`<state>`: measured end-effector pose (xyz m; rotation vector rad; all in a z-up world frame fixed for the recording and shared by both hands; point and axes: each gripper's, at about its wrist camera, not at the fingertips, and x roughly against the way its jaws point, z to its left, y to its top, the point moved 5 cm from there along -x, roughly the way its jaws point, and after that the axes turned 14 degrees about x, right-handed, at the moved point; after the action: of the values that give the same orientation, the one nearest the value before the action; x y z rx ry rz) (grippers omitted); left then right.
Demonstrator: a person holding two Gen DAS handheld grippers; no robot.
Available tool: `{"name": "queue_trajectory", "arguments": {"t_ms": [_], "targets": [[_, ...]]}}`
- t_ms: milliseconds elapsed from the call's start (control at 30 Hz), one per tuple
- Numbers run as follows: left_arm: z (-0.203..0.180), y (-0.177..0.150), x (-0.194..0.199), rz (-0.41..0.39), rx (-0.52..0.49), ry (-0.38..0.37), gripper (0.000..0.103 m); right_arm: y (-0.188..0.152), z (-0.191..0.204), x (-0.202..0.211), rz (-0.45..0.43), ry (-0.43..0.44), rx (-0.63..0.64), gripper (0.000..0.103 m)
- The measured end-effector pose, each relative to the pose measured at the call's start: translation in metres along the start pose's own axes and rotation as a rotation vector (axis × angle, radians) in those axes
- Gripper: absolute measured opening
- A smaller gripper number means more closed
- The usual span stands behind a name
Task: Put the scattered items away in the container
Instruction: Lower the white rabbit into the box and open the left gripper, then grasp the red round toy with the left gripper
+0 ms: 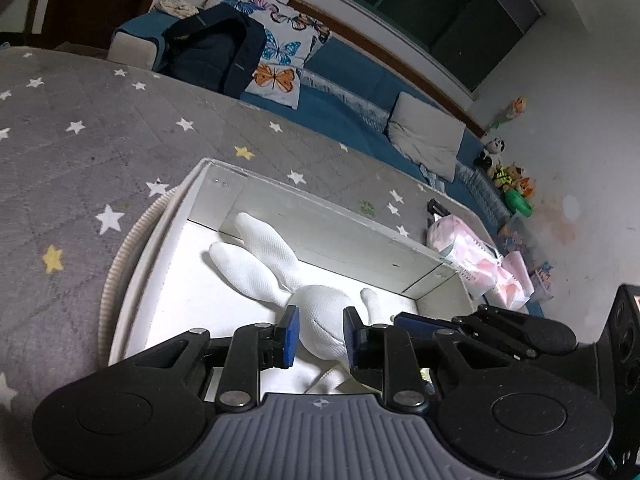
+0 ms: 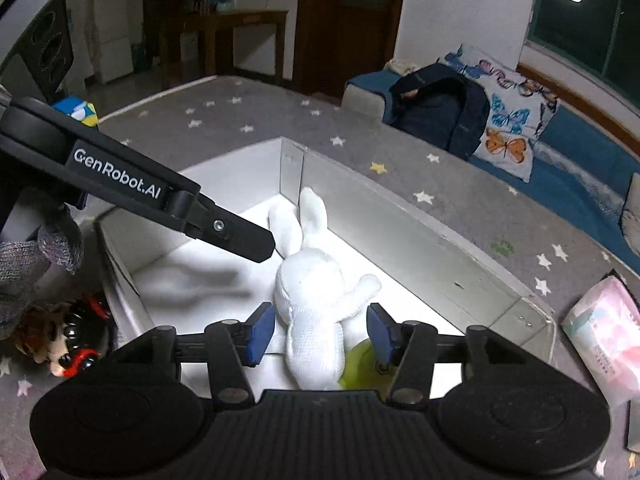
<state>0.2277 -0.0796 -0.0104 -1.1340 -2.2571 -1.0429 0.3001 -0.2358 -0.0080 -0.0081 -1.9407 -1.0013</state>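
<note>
- Two grippers hang over the white box (image 2: 440, 240), which sits on a grey star-patterned mat (image 1: 80, 128).
- Inside the box lies the white plush rabbit (image 2: 312, 300), on its back on the bright floor, its ears pointing toward the far corner of the box.
- Left gripper (image 1: 319, 338): blue-padded fingers (image 1: 291, 334) spread, one on each side of the rabbit's (image 1: 320, 312) head. The gap looks wider than the head, and the pads do not seem to press it.
- Right gripper (image 2: 318, 334): fingers (image 2: 262, 332) also spread wide, flanking the rabbit's body with clear space on both sides. Nothing pinched.
- From the right wrist view, the left gripper's (image 2: 256, 240) black arm reaches in from the left edge, its tip just beside the rabbit's head.
- Something yellow-green (image 2: 362, 366) shows on the box floor under the right gripper, beside the rabbit's body; I cannot tell what it is.
- Outside the box, a pink tissue pack (image 2: 600, 340) lies on the mat near the box's right end.
- A small doll-like toy with red and black parts (image 2: 68, 344) lies on the mat by the box's left wall.
- Beyond the mat's far edge runs a blue sofa (image 1: 352, 92), with a butterfly cushion (image 1: 276, 52) and a dark backpack (image 1: 212, 52) on it.
</note>
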Motion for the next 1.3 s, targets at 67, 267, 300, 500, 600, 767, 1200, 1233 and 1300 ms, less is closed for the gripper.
{"name": "queue_trajectory", "arguments": {"t_ms": [67, 267, 300, 500, 600, 767, 1200, 1233, 1300], "targets": [[-0.001, -0.002, 0.007, -0.012, 0.001, -0.004, 0.025, 0.000, 0.001, 0.008, -0.021, -0.004, -0.013, 0.052], [-0.008, -0.016, 0.027, -0.033, -0.016, -0.016, 0.026, -0.004, 0.009, 0.041, -0.093, -0.024, -0.051, 0.057], [-0.009, -0.020, 0.030, -0.035, -0.019, -0.017, 0.026, -0.006, 0.012, 0.047, -0.101, -0.029, -0.052, 0.060], [-0.016, -0.043, 0.050, -0.049, -0.049, -0.035, 0.027, -0.024, 0.031, 0.079, -0.144, -0.054, -0.058, 0.062], [-0.020, -0.055, 0.057, -0.050, -0.057, -0.054, 0.027, -0.035, 0.040, 0.091, -0.154, -0.059, -0.062, 0.065], [-0.026, -0.082, 0.060, -0.030, -0.096, -0.061, 0.027, -0.057, 0.057, 0.099, -0.147, -0.042, -0.077, 0.065], [-0.024, -0.118, 0.038, 0.092, -0.069, -0.084, 0.030, -0.088, 0.070, 0.078, -0.094, -0.035, -0.137, 0.065], [-0.025, -0.120, 0.037, 0.098, -0.069, -0.086, 0.030, -0.089, 0.071, 0.076, -0.092, -0.034, -0.138, 0.065], [-0.025, -0.123, 0.033, 0.111, -0.069, -0.085, 0.030, -0.089, 0.071, 0.073, -0.087, -0.031, -0.139, 0.064]]}}
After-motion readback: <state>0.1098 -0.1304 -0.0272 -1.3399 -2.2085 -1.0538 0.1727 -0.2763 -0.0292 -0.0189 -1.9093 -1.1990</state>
